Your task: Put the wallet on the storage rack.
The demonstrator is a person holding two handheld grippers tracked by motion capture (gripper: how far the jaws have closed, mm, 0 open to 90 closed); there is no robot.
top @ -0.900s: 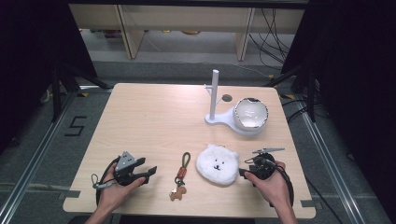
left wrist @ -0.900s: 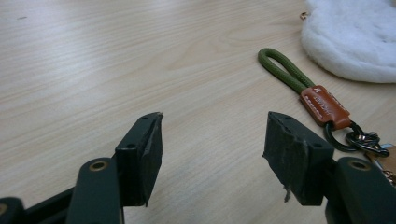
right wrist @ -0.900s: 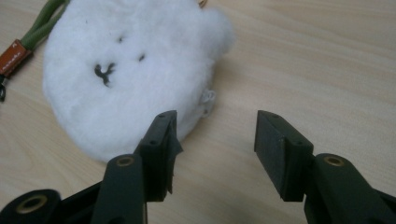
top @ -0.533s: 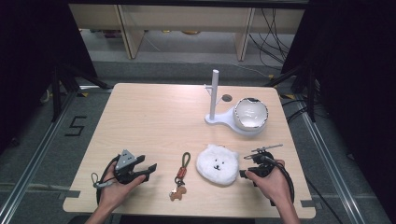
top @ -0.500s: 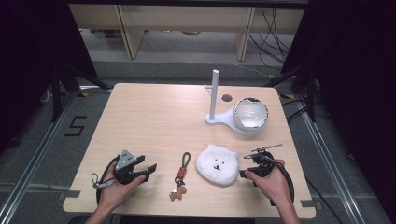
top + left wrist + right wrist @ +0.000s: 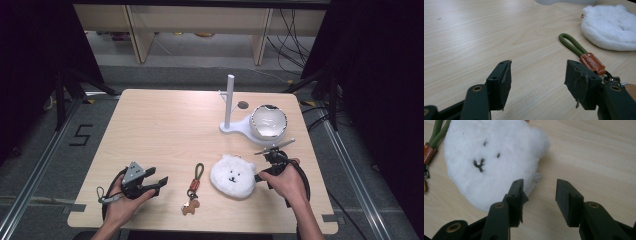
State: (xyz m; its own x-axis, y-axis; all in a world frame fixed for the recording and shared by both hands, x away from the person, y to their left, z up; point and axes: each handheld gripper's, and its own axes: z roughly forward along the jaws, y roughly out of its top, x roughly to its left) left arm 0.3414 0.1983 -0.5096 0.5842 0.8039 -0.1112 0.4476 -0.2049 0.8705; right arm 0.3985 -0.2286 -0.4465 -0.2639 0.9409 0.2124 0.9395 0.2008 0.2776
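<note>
White stand (image 6: 229,105) and bowl (image 6: 269,121) (touching) sit behind plush pouch (image 6: 232,175)

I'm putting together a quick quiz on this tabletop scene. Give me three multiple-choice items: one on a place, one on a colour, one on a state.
1. Where does the keychain lie?
A. left of the white plush bear pouch
B. on the white stand
C. inside the bowl

2. What colour is the keychain's cord loop?
A. blue
B. green
C. yellow

3. How do the right hand-held gripper jaws stand?
A. clamped on the keychain
B. shut on nothing
C. open beside the pouch's edge

Answers: 1 A, the high view shows it between the left hand-held gripper and the pouch. 2 B, green in the left gripper view. 3 C, a gap shows between the jaws.
</note>
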